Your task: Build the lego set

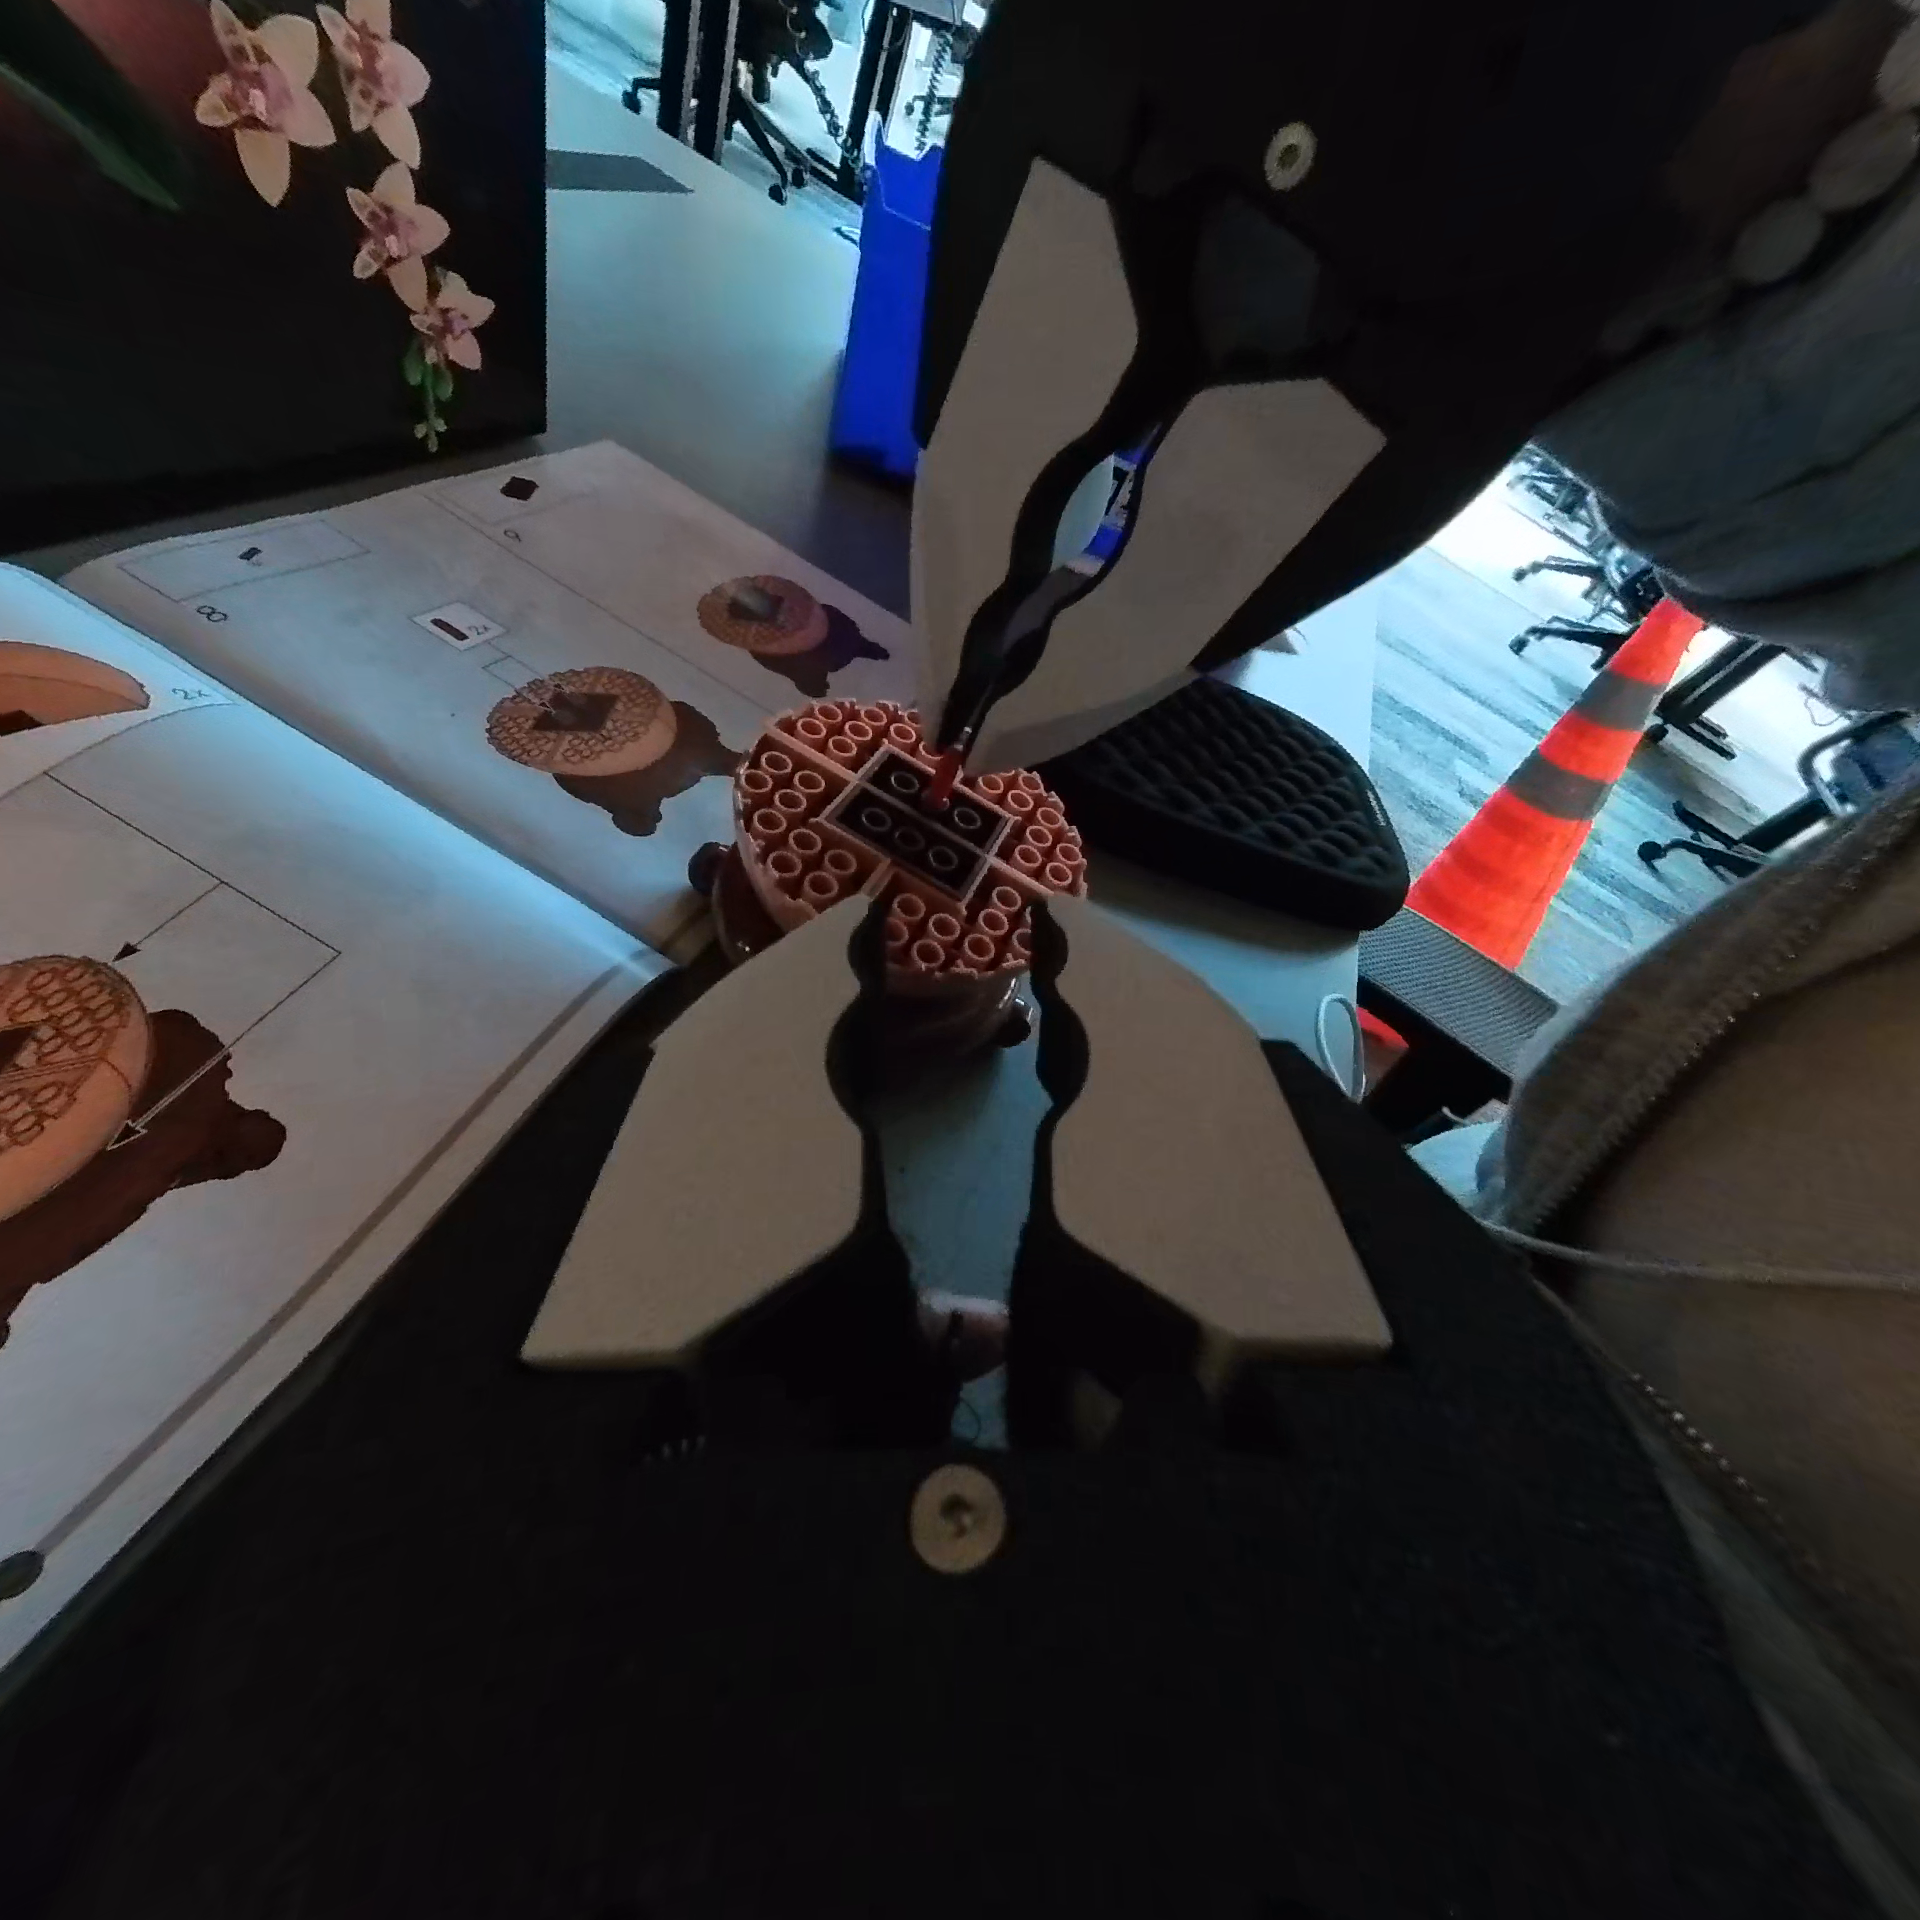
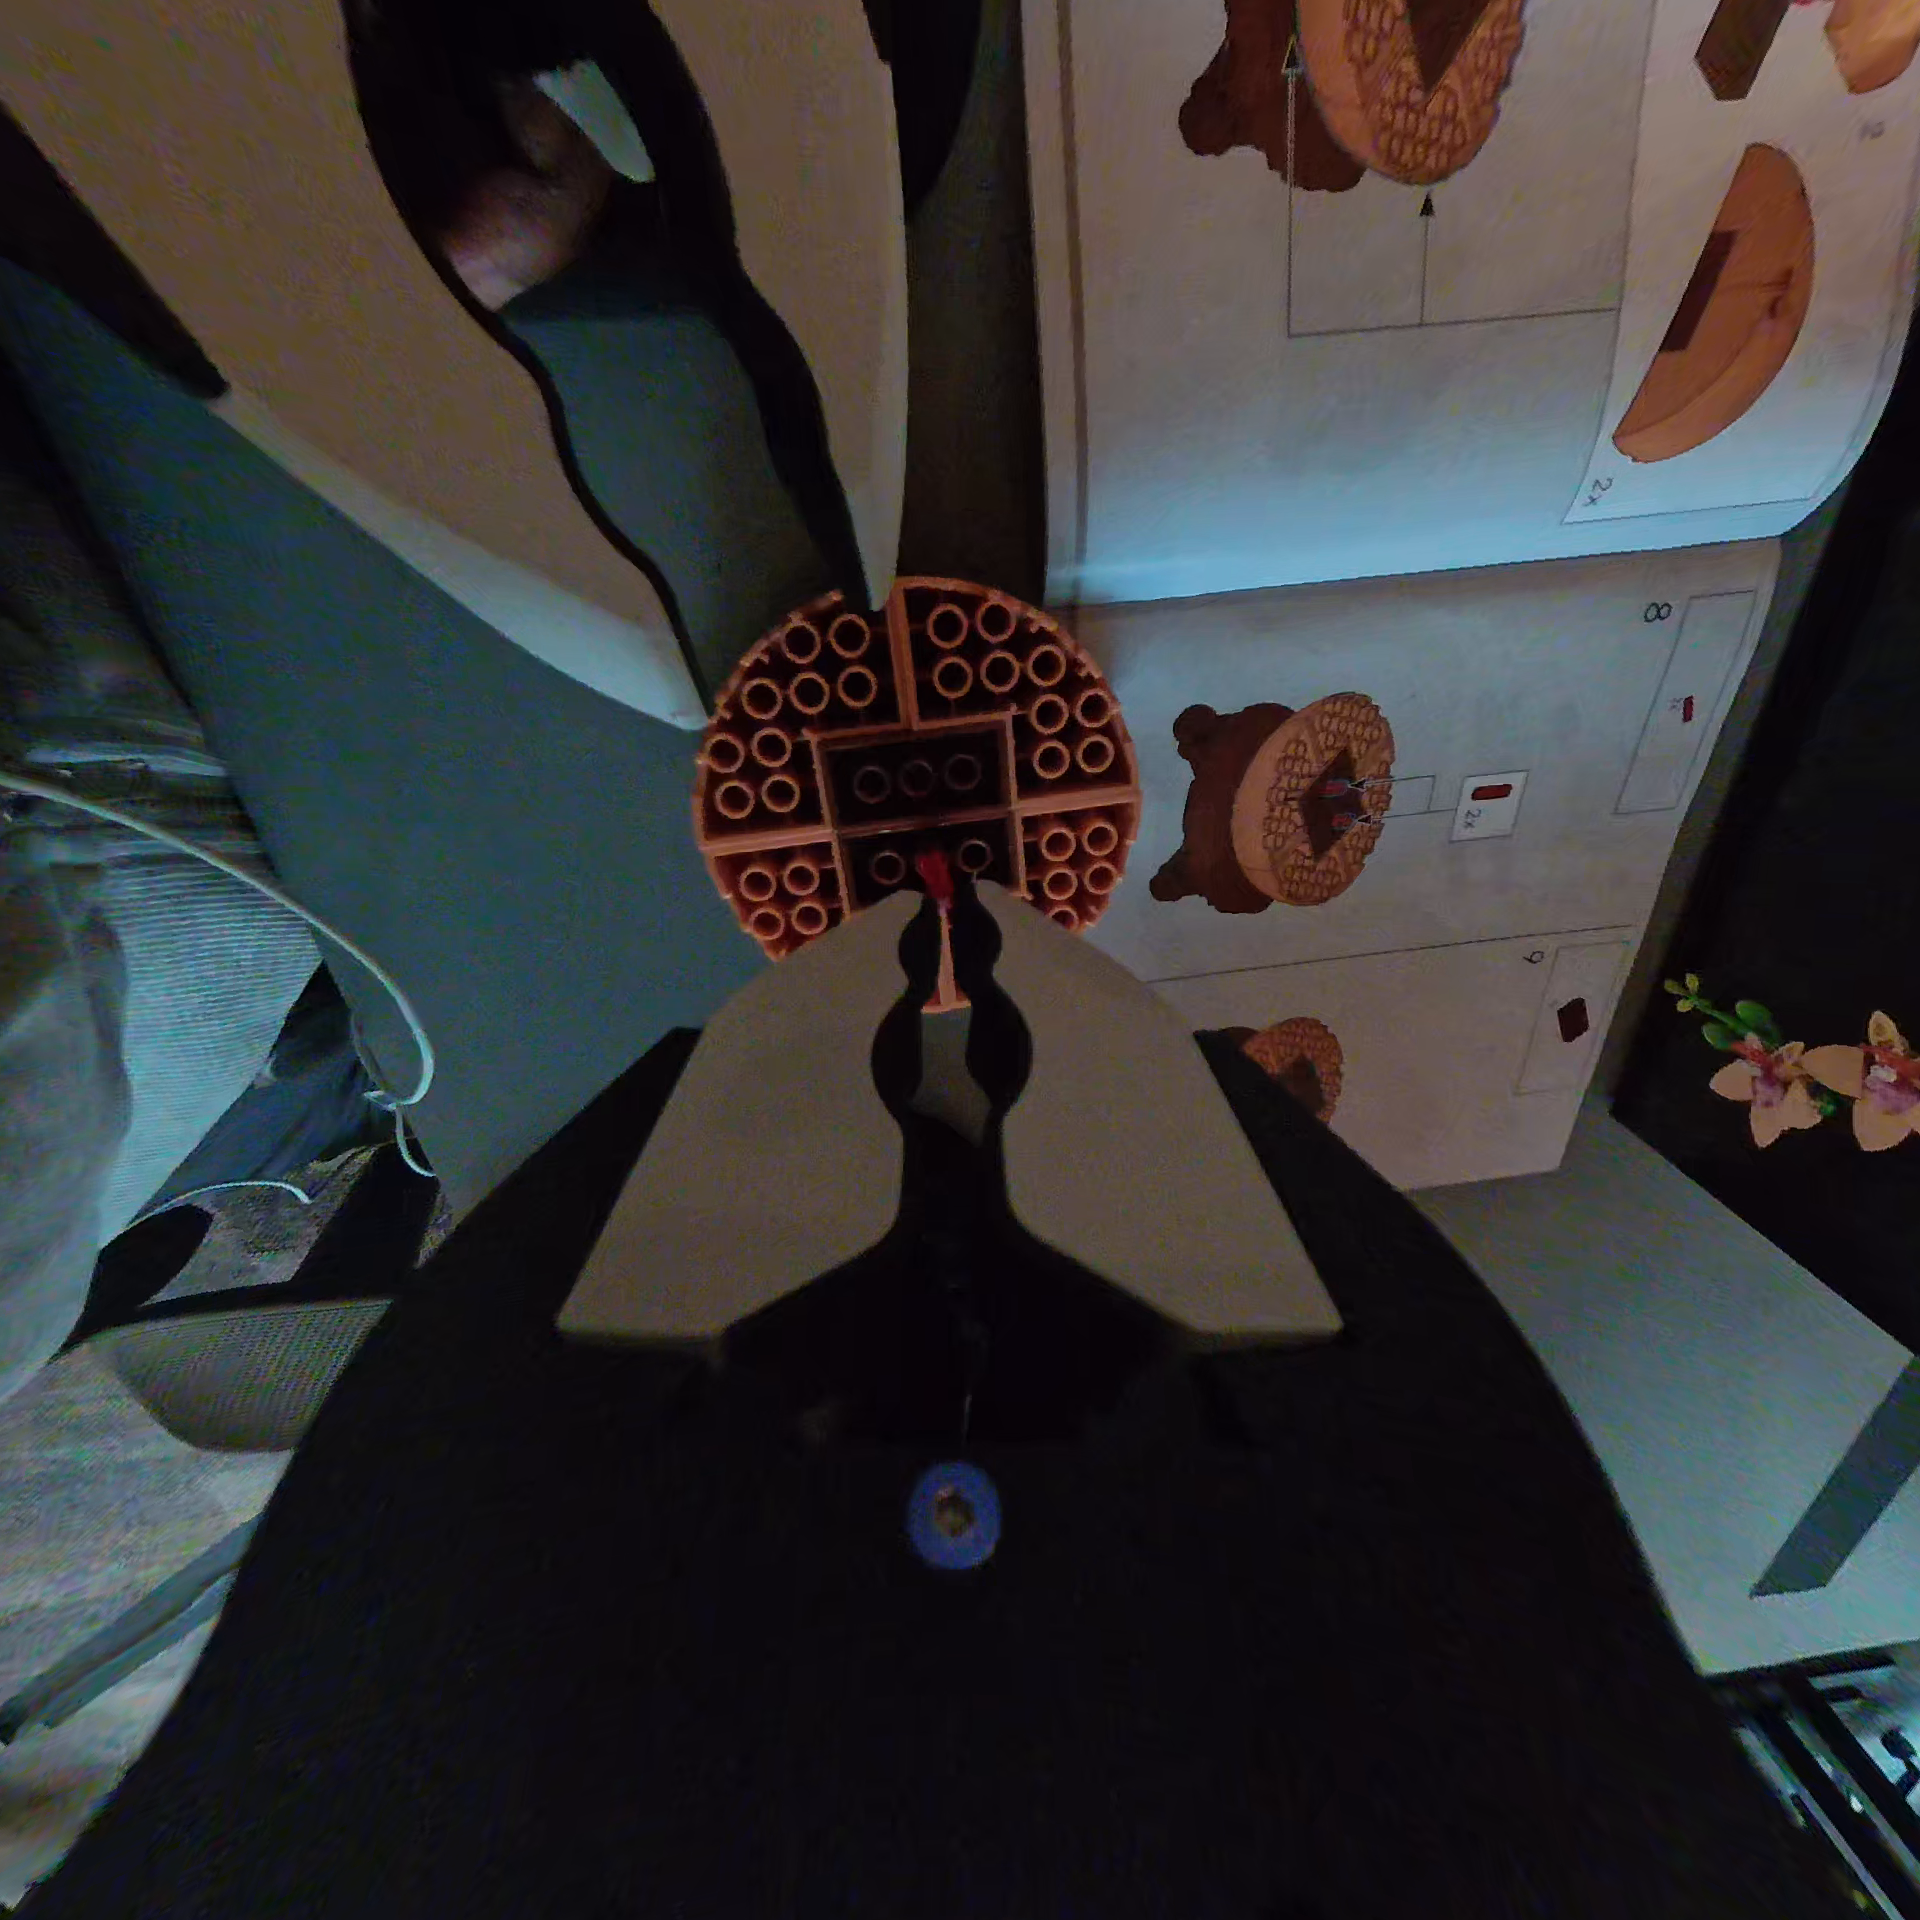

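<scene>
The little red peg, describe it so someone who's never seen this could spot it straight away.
Find the open instruction booklet on the table; beside it a round salmon-pink brick disc faces up with its hollow tubes showing. At the centre of the disc sit dark brown bricks. The small red plastic peg stands on them, pinched at the tip of the right gripper, the only red piece there.

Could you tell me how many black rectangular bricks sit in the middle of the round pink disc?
2. Both lie side by side at the centre of the round pink studded disc: one black rectangular brick farther from the right gripper, the other beside its fingertips, partly hidden.
</scene>
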Action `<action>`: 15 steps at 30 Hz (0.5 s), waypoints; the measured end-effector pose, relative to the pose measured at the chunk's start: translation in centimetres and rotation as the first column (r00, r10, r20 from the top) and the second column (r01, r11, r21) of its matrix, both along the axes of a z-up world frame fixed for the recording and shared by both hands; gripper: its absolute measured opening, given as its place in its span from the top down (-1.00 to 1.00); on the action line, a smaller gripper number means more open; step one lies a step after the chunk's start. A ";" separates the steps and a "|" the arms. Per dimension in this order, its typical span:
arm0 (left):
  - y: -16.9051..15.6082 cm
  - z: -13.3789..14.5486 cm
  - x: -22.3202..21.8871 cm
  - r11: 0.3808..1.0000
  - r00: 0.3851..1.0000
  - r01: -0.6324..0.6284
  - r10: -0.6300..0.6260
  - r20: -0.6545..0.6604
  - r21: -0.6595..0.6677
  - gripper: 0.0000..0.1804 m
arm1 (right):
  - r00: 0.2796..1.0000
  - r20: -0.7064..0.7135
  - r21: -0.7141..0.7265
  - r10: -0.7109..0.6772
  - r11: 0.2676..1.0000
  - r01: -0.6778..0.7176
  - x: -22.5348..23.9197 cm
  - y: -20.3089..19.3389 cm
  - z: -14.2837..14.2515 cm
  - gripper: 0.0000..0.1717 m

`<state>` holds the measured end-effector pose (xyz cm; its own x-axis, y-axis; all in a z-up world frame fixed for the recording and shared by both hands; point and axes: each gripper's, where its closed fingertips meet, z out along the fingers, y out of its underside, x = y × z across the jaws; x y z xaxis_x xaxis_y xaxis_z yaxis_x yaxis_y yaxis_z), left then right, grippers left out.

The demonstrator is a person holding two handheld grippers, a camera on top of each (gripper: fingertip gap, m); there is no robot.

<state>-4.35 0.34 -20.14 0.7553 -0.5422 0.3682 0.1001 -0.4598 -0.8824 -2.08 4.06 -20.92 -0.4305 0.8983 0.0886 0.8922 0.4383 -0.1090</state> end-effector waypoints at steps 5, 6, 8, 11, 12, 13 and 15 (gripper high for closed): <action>-0.1 -0.4 0.4 1.000 0.999 0.021 -0.022 -0.032 -0.015 0.70 | 1.000 0.017 0.009 0.009 1.000 -0.009 -0.2 -0.2 0.0 0.98; -0.1 -0.4 0.4 1.000 0.999 0.021 -0.021 -0.030 -0.016 0.70 | 1.000 0.020 0.010 0.011 1.000 -0.012 -0.3 -0.2 -0.1 0.98; -0.1 -0.4 0.3 1.000 1.000 0.022 -0.022 -0.014 -0.023 0.71 | 1.000 0.024 0.011 0.013 1.000 -0.013 -0.4 -0.2 -0.1 0.98; -0.1 -0.4 0.3 0.999 1.000 0.026 -0.026 -0.001 -0.027 0.71 | 0.999 0.032 0.012 0.004 1.000 -0.004 -0.3 -0.2 -0.1 0.98; -0.1 -0.4 0.3 0.999 1.000 0.026 -0.026 -0.001 -0.026 0.71 | 0.999 0.033 0.012 0.002 1.000 -0.002 -0.3 -0.2 -0.1 0.98; -0.1 -0.4 0.3 0.999 1.000 0.027 -0.027 -0.002 -0.024 0.71 | 0.999 0.037 0.013 -0.002 1.000 0.001 -0.3 -0.2 -0.1 0.98; -0.1 -0.4 0.4 0.999 1.000 0.029 -0.029 0.001 -0.024 0.72 | 0.999 0.043 0.010 -0.008 1.000 0.007 -0.1 -0.2 -0.1 0.98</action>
<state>-4.00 0.19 -20.51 0.7389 -0.5551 0.3819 0.0873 -0.4832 -0.8711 -2.20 3.89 -21.06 -0.4272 0.9007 0.0792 0.8993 0.4324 -0.0657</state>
